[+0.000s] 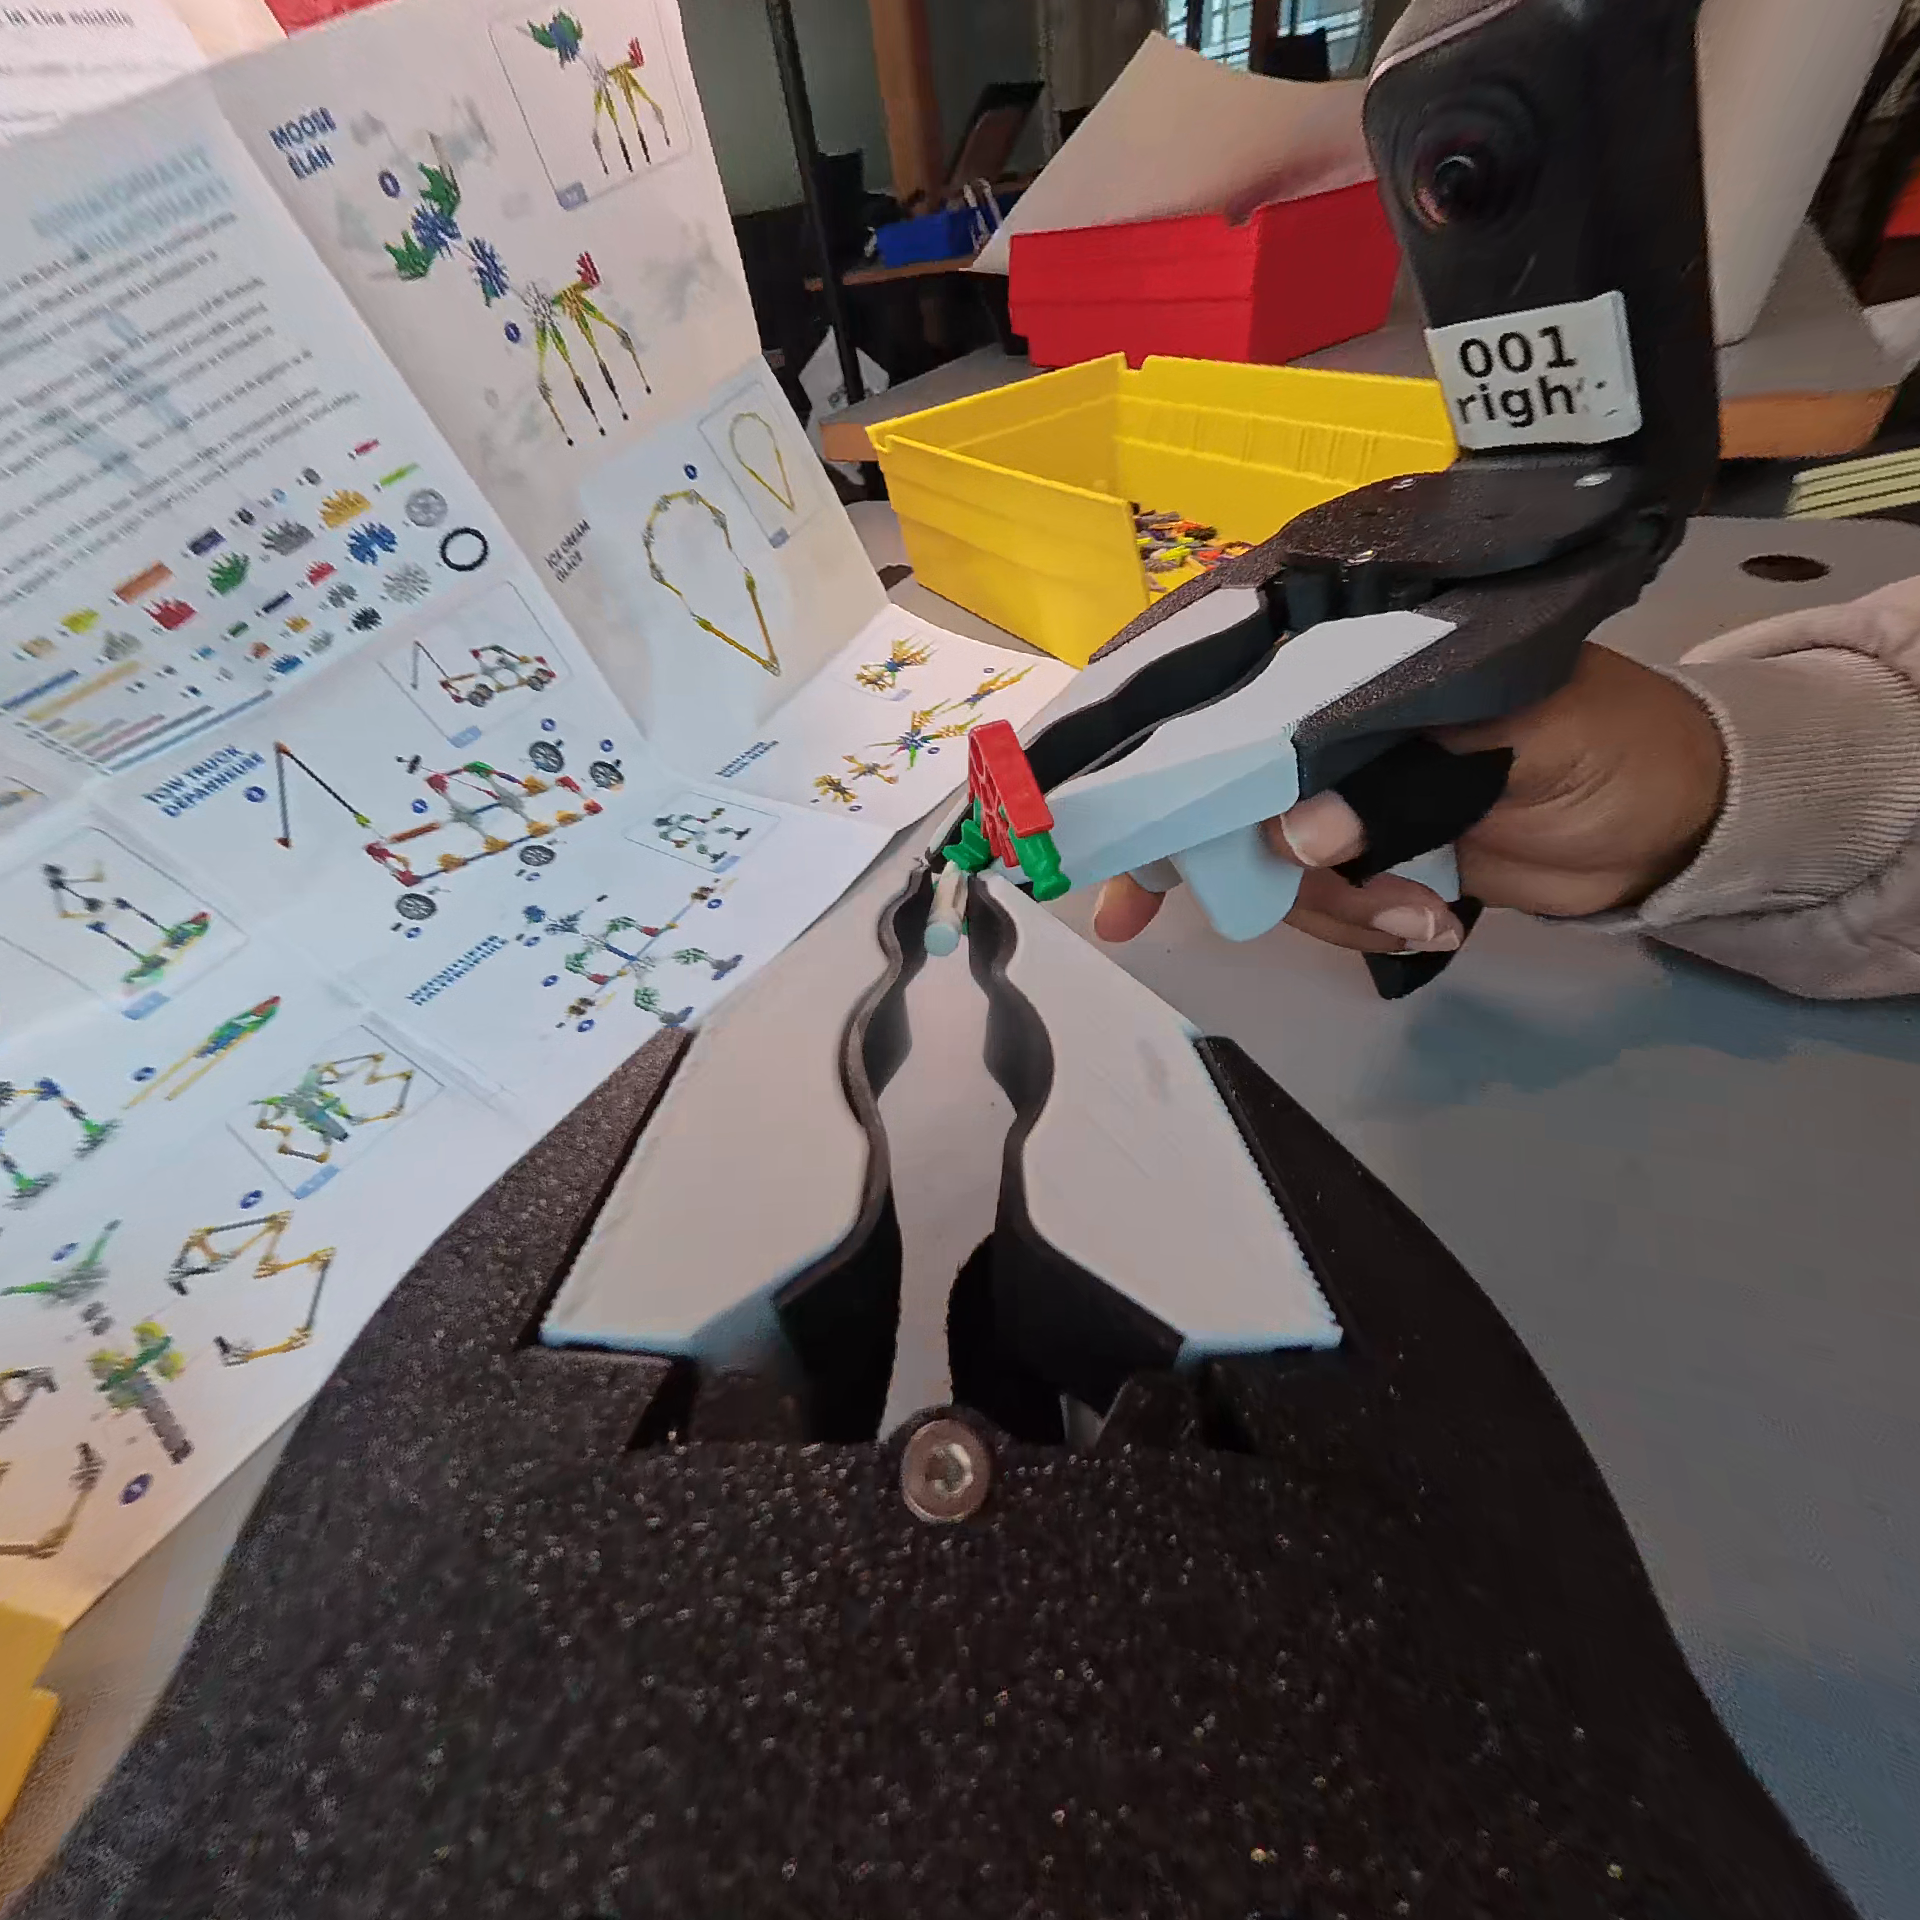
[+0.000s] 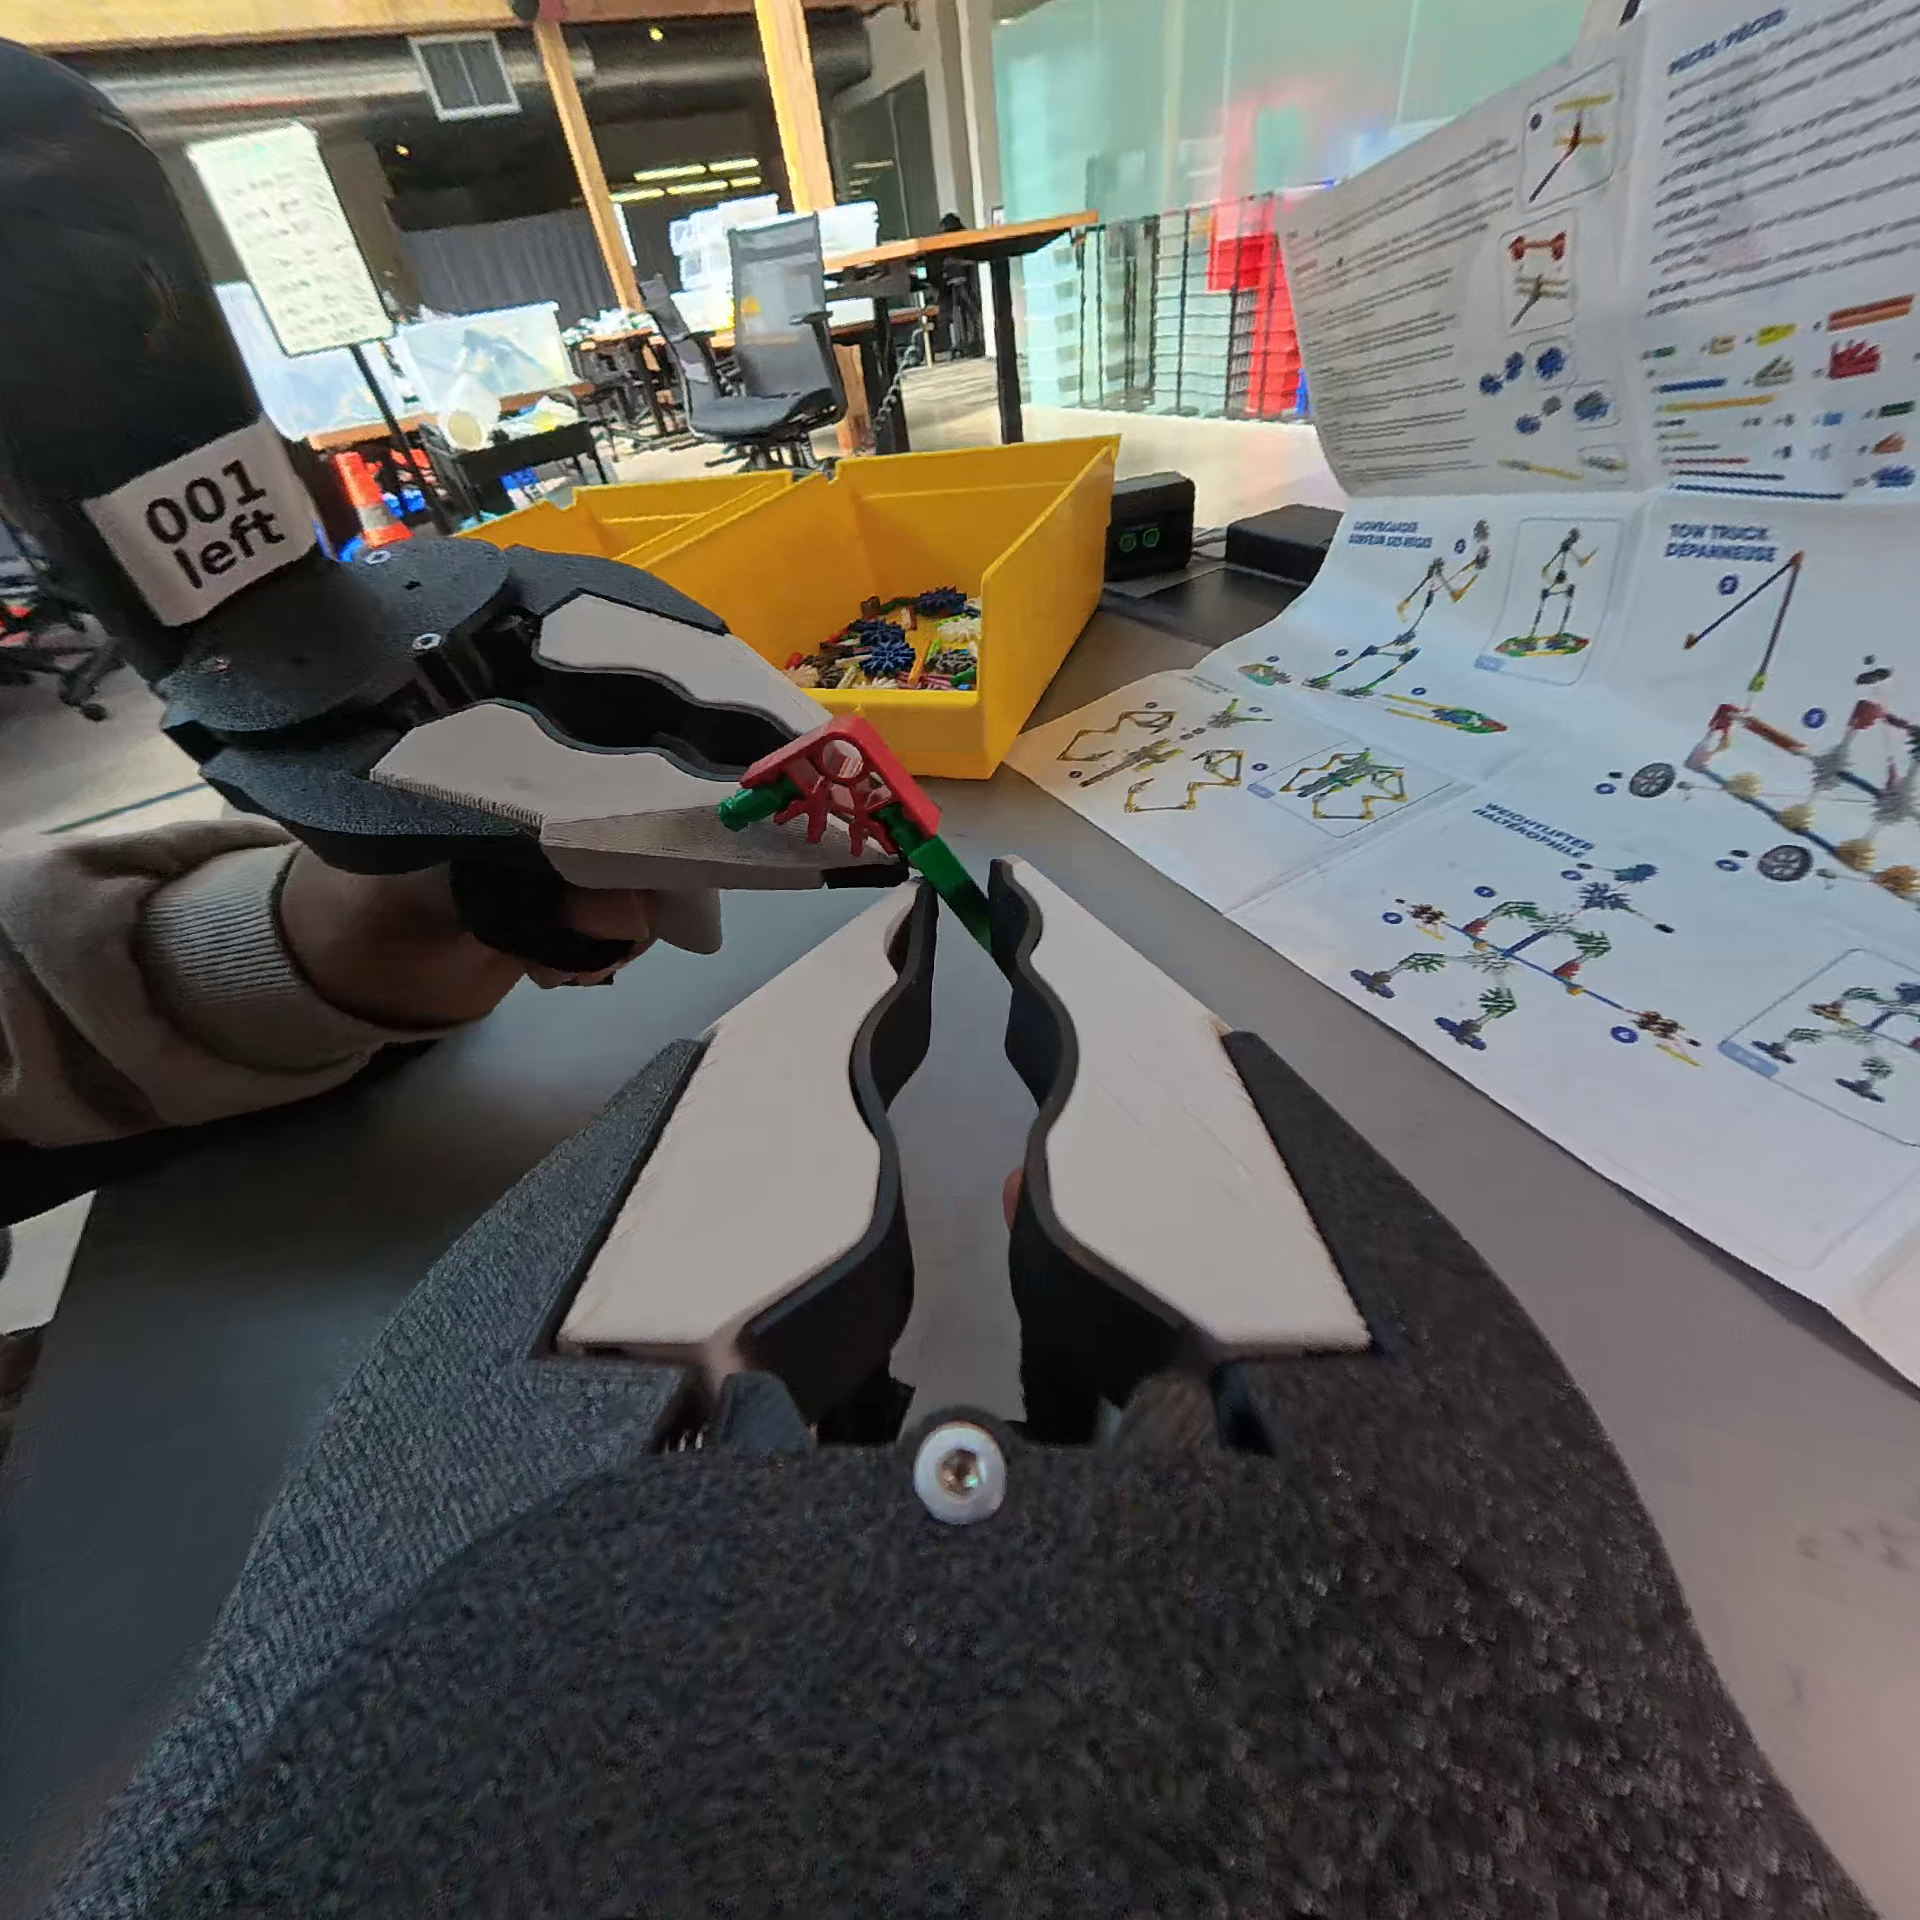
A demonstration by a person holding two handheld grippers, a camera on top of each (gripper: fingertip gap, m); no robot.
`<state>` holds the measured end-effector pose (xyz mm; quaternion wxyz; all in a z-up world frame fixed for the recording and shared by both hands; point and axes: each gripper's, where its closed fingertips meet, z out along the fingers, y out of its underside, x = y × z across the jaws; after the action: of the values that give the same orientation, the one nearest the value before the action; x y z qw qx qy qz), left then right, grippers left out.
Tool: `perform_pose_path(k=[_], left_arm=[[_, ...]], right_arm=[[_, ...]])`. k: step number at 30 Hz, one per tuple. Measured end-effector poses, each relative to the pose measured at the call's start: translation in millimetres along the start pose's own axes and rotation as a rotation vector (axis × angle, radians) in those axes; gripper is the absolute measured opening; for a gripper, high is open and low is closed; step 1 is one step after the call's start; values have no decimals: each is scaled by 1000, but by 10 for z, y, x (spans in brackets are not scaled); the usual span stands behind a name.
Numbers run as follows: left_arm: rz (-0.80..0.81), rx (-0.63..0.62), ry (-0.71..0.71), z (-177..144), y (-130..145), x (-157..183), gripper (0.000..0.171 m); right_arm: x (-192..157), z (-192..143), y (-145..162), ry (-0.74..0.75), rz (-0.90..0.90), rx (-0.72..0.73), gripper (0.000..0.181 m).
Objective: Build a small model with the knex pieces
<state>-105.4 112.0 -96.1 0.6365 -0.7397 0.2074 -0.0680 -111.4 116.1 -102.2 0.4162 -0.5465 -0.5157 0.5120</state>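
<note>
My left gripper (image 1: 948, 888) is shut on a short white rod (image 1: 945, 916) held between its tips. Right against it is a red corner connector (image 1: 1003, 784) with green rods (image 1: 1047, 873) plugged into it. My right gripper (image 1: 1023, 816) comes in from the right and meets the left tips at this small assembly. In the right wrist view my right gripper (image 2: 961, 883) is shut on a green rod (image 2: 956, 894) that runs up into the red connector (image 2: 847, 779). The left gripper (image 2: 862, 836) reaches in from the left; the white rod is hidden there.
A large unfolded instruction sheet (image 1: 312, 623) lies on the grey table (image 1: 1558, 1143) and curls up behind; it also shows in the right wrist view (image 2: 1558, 748). A yellow bin (image 2: 935, 520) holds several small coloured parts. A red bin (image 1: 1195, 281) stands farther back. Hands grip both handles. My left and right fingertips are right by each other.
</note>
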Motion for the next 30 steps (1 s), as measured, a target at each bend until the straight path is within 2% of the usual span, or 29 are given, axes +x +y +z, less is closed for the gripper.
perform_pose_path(k=[5, 8, 10, 15, 17, 20, 26, 30], left_arm=[[128, -16, -103, 37, -97, -35, 5], [128, -3, -131, 46, -146, -60, 5], [99, 17, -113, 40, -164, -42, 6], [-142, 26, 170, -32, -125, 93, 9], [-202, 31, 244, -76, -143, 95, 12], [-263, 31, 315, -96, -153, 80, 11], [-264, 10, 380, -23, 14, 93, 13], [-389, 33, 538, -79, 79, 255, 19]], right_arm=[[53, -26, -101, 118, -106, 26, 7], [73, -33, -148, 160, -173, 27, 6], [50, -46, -139, 125, -140, 29, 7], [-128, -131, -33, -242, 146, 11, 7], [-206, -145, -33, -324, 211, -3, 5], [-190, -170, -86, -342, 263, 11, 4], [-198, -204, 107, -409, 319, -122, 5], [-194, -198, 277, -423, 314, -221, 5]])
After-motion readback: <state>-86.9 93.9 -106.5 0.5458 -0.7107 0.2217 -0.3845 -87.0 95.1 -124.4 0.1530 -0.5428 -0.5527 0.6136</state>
